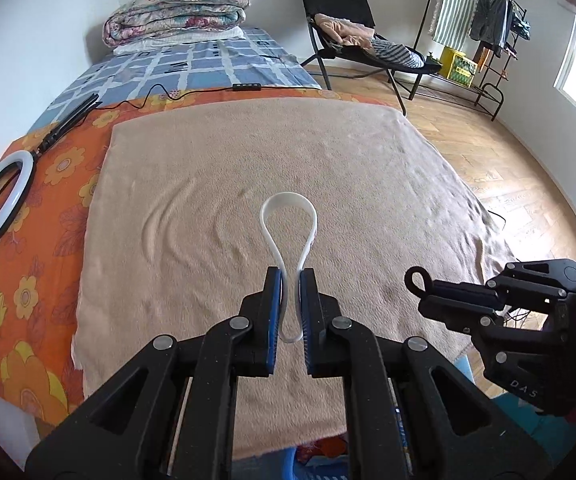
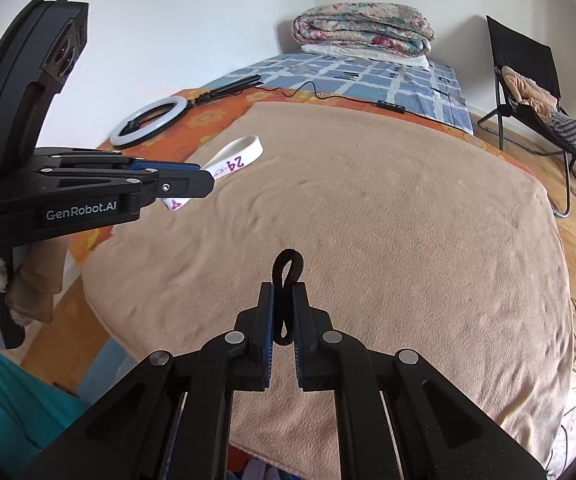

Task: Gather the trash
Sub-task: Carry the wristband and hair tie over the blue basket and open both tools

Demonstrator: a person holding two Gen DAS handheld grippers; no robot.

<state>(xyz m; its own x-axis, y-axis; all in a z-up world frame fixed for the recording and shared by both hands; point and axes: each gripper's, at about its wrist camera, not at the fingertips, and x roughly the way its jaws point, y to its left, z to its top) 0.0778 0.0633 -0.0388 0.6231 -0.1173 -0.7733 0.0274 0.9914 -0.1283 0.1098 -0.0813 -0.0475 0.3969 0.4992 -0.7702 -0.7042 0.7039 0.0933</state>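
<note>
White silicone, a wristband (image 1: 288, 216) printed with a purple number, was pinched flat between the pads of the left gripper (image 1: 291, 276), its loop standing out ahead of the tips above the tan blanket (image 1: 367, 168). The right gripper (image 2: 284, 292) was pressed together on a small dark hair tie (image 2: 288, 266), likewise held clear of the bed. Both pieces of trash were therefore in hand, and no bin showed plainly in either view. Doing the carry well probably meant keeping both grips firm, since each band was thin and springy and could slip sideways, and holding the two tools apart so the loops did not snag on each other.
</note>
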